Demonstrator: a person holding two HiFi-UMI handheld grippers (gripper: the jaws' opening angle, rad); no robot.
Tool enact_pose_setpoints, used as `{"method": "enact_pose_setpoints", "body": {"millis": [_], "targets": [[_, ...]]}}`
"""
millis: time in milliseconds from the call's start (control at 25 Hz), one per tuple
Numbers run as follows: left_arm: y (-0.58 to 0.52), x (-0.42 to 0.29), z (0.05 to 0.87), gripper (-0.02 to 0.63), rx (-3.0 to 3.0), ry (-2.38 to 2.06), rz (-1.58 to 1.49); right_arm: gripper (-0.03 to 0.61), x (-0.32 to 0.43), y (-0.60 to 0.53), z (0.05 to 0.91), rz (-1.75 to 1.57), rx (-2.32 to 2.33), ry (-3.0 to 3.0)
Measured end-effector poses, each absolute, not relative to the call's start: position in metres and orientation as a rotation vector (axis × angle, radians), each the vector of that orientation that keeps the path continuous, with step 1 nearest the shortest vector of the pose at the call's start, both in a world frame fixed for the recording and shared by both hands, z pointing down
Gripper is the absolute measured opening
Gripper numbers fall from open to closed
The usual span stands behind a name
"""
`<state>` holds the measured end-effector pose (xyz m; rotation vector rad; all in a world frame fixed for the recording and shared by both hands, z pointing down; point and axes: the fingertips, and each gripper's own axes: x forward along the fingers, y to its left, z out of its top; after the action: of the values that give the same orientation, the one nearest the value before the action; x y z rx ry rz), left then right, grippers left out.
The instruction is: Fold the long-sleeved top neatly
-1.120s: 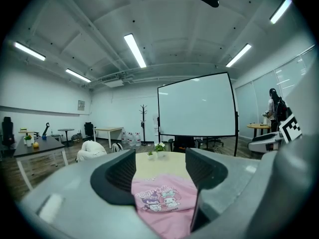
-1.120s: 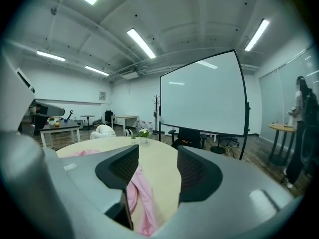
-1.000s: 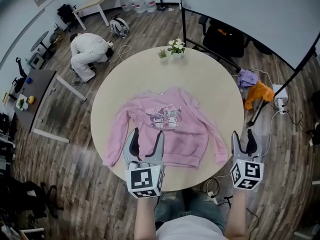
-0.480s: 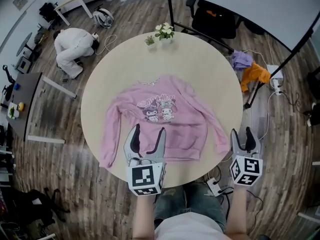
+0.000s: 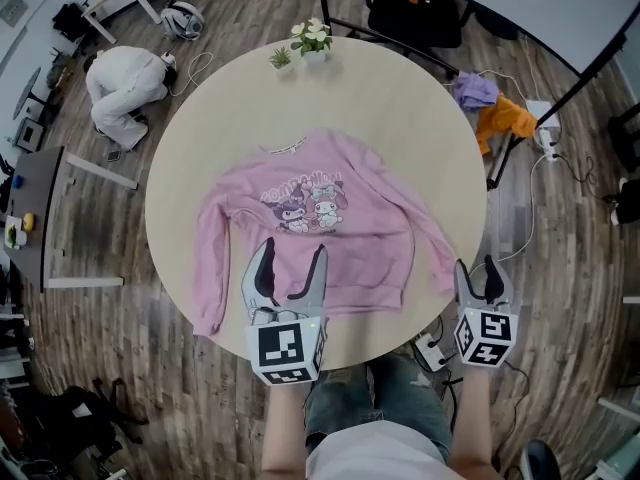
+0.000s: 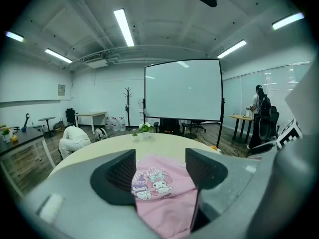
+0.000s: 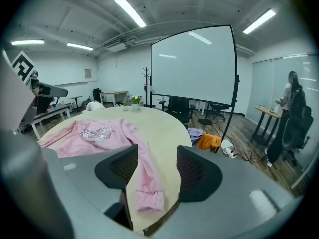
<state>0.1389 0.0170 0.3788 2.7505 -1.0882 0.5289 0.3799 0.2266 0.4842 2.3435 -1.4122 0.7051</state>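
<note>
A pink long-sleeved top (image 5: 330,228) with a cartoon print lies flat, front up, on the round beige table (image 5: 400,118), sleeves spread down and outward. My left gripper (image 5: 290,263) hangs open over the top's lower hem; in the left gripper view the print (image 6: 154,180) shows between the open left gripper (image 6: 159,166) jaws. My right gripper (image 5: 477,276) is open at the table's near right edge, beside the right sleeve cuff (image 5: 445,273). Its jaws have just opened a little further, and in the right gripper view (image 7: 152,166) the cuff (image 7: 149,198) lies below them, untouched.
Small potted plants (image 5: 312,38) stand at the table's far edge. On the floor are a crouched person in white (image 5: 120,83), orange and purple clothes (image 5: 495,113), a power strip (image 5: 430,350) and cables. A black chair (image 5: 415,8) and stand poles are behind the table.
Both grippers have sunk toward the table and tipped downward. The table and top now sit higher and further left in the head view. Nothing has been taken hold of.
</note>
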Motion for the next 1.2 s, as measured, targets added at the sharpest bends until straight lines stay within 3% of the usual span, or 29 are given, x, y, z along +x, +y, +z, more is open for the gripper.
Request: {"method": "enact_pose_setpoints", "body": {"millis": [840, 1200], "targets": [[0.024, 0.150, 0.428, 0.416, 2.709, -0.973, 0.650, 0.265, 0.357, 0.259, 0.584, 0.998, 2.247, -1.304], [0.025, 0.152, 0.434, 0.415, 2.696, -0.966, 0.668, 0.208, 0.348, 0.265, 0.606, 1.064, 2.189, -1.300]]}}
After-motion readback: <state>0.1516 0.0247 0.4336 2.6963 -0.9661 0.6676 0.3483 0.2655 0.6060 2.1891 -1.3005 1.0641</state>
